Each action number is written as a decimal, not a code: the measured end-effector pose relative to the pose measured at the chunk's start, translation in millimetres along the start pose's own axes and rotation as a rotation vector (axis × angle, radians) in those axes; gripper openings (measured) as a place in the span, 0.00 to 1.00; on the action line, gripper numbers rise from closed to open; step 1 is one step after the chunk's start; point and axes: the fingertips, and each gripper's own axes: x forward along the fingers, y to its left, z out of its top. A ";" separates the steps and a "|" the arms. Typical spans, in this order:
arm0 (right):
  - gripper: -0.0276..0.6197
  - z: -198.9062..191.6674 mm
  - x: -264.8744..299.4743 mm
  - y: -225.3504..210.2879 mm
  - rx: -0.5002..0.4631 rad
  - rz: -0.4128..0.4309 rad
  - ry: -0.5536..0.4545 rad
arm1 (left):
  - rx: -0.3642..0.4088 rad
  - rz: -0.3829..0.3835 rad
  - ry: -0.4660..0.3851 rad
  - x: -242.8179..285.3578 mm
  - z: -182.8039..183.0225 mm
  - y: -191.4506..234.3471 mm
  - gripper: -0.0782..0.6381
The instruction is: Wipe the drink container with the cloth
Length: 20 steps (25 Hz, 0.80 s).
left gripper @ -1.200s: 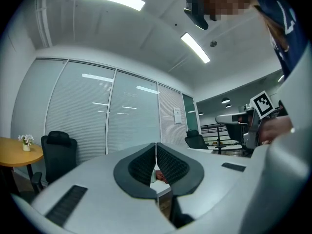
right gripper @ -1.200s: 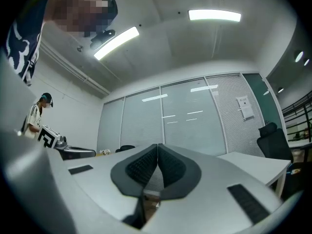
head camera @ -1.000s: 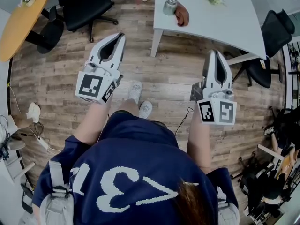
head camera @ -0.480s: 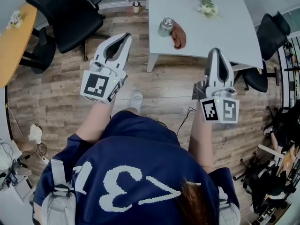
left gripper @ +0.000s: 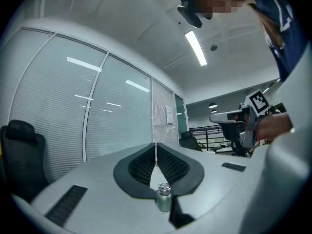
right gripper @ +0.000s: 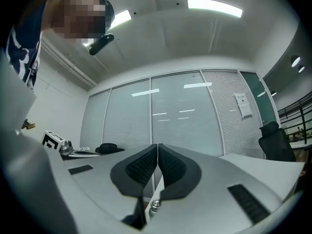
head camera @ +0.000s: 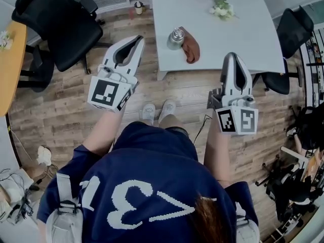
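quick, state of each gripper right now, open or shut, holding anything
left gripper: shut, nothing between its jaws
right gripper: shut, nothing between its jaws

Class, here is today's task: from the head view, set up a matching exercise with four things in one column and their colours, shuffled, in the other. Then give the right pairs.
Things:
1. drink container
2. cloth
3. office chair at the left
4. shoes

Colours:
A. brown
B. silver
C. white
D. black

Pairs: 1-B, 2-A, 3-D, 4-C
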 end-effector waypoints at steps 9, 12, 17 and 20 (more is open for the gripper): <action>0.08 -14.2 76.0 -38.7 0.019 0.103 0.001 | -0.013 -0.016 0.043 64.4 -23.7 7.7 0.14; 0.08 -15.8 107.0 -57.7 0.020 0.157 -0.001 | -0.037 0.005 0.045 90.2 -25.2 10.4 0.14; 0.09 -26.7 153.5 -87.6 0.014 0.229 0.022 | -0.020 0.012 0.052 130.6 -34.9 10.0 0.14; 0.09 -42.9 173.4 -97.4 0.023 0.268 0.059 | -0.042 0.000 0.083 146.4 -49.3 9.7 0.14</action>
